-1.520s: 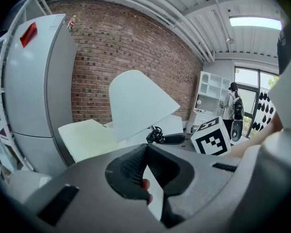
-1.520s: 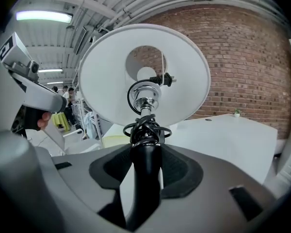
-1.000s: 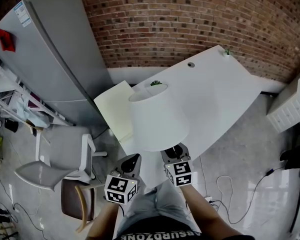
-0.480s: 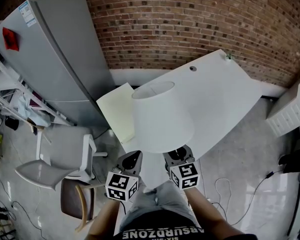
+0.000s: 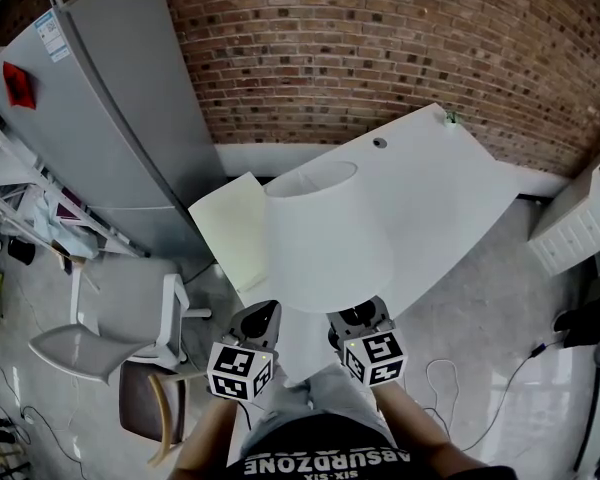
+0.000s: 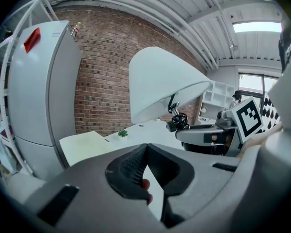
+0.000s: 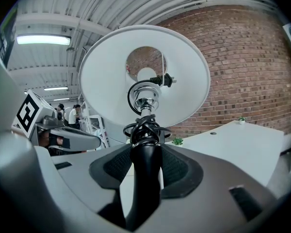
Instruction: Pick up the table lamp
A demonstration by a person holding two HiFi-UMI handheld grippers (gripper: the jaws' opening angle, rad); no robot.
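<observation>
The table lamp has a wide white shade (image 5: 325, 233) on a black stem with its cord coiled round it (image 7: 144, 127). My right gripper (image 5: 355, 318) is shut on that black stem (image 7: 145, 174) just below the coil and holds the lamp upright over the near edge of the white desk (image 5: 440, 183). The shade hides the stem in the head view. In the left gripper view the shade (image 6: 160, 84) hangs to the right, with the right gripper (image 6: 199, 132) beneath it. My left gripper (image 5: 258, 320) sits beside it on the left, jaws shut with nothing between them (image 6: 145, 148).
A tall grey refrigerator (image 5: 110, 98) stands at the left against the brick wall. A pale board (image 5: 230, 230) lies at the desk's left end, with a small green plant (image 7: 177, 141) nearby. A chair (image 5: 100, 333) is at lower left and white drawers (image 5: 580, 228) at right.
The lamp has risen with my right gripper, so its shade looks larger and now covers the small plant in the head view. The left gripper has risen slightly.
</observation>
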